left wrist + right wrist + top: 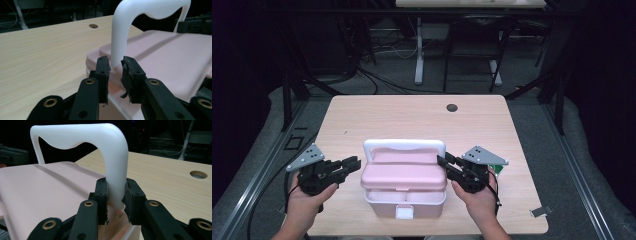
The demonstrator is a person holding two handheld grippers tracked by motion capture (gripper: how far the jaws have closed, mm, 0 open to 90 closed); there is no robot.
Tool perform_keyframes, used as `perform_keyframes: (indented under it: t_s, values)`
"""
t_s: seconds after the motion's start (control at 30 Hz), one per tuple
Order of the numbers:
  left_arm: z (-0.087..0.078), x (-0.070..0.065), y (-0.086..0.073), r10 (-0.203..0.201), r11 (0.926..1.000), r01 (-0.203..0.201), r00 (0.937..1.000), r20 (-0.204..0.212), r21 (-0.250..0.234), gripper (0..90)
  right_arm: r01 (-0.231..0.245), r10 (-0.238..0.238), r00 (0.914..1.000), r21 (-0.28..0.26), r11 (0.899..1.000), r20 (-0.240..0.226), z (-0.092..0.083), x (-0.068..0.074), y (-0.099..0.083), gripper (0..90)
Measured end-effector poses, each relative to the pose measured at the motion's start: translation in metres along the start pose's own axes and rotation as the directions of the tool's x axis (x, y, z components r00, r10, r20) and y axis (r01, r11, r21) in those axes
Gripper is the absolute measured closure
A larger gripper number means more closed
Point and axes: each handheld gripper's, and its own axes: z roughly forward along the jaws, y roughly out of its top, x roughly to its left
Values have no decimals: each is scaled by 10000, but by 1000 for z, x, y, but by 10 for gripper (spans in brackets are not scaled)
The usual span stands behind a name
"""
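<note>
A pink-lidded box (404,172) with a white base and an upright white handle (404,144) stands at the table's near middle. My left gripper (354,162) is at the box's left side. In the left gripper view its jaws (115,62) stand a little apart just short of the handle's (125,25) left leg, with the pads off it. My right gripper (443,160) is at the box's right side. In the right gripper view it (115,186) is shut on the handle's (112,150) right leg, near where the leg meets the lid (37,190).
The wooden table (412,115) has a round cable hole (452,107) at its far middle. A small metal clip (539,211) lies near the front right corner. A green bit (498,170) shows beside my right hand. Desk legs and cables are on the floor beyond.
</note>
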Motion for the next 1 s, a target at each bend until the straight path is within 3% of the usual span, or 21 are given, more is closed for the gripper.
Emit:
perform_keyframes:
  t_s: [0.17, 0.33, 0.73, 1.0]
  values:
    - [-9, 0, -22, -29, 9995, 27, 10000, 87, 315, 833, -26, 26, 10000, 26, 10000, 4, 0, 0, 1, 742]
    - [-4, -5, -34, -8, 9987, -15, 9990, 446, 510, 892, -28, 28, 10000, 29, 10000, 9, 0, 0, 1, 742]
    - [25, -27, -34, 248, 9962, -350, 9917, 1260, 791, 895, -9, 9, 10000, 111, 9999, -5, 0, -1, 1, 741]
    - [27, -32, -31, 259, 9959, -379, 9895, 1425, 820, 894, -80, 80, 10000, 25, 10000, -16, 1, -1, 0, 741]
